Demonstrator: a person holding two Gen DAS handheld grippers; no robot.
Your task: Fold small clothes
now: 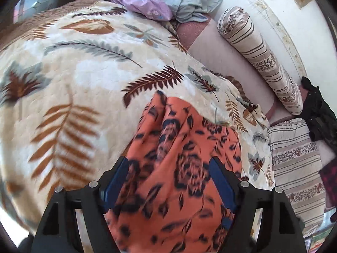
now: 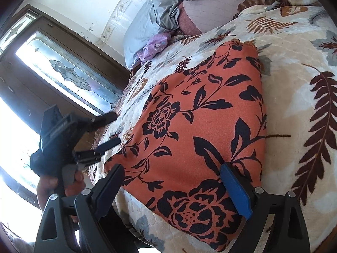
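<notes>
Lying unlabelled, orange floral garment between open right gripper.

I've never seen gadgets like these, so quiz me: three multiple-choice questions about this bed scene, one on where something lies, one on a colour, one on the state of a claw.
1. Where does the lilac garment lie?
A. beside the grey-blue pillow
B. on the orange cloth
C. on the floor

2. What colour is the flower print on the orange cloth?
A. white
B. near-black
C. green

3. How is the right claw?
A. shut on the cloth
B. holding a pillow
C. open above the cloth

Answers:
1 A: it sits against the grey-blue pillow, far from the orange cloth.
2 B: dark roses and leaves cover it.
3 C: its fingers stand wide apart, nothing pinched between them.
</notes>
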